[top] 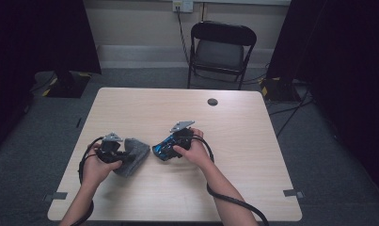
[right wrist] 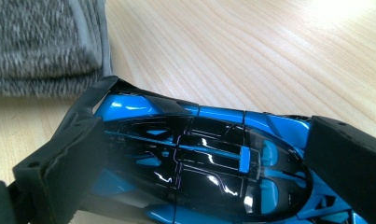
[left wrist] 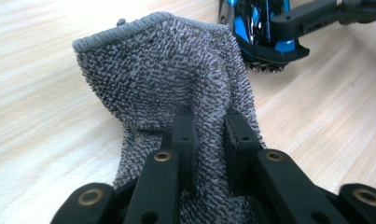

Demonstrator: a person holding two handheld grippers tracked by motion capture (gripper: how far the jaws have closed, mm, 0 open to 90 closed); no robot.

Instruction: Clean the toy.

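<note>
Left tool (left wrist: 209,135) pinches grey cloth (left wrist: 167,70) (table-level).

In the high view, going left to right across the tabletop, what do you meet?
Left claw shut on the grey cloth → blue and black toy car held in the right claw → bare table.

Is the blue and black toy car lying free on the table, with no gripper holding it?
No, the right gripper has its two black jaws closed on the ends of the toy car.
</note>
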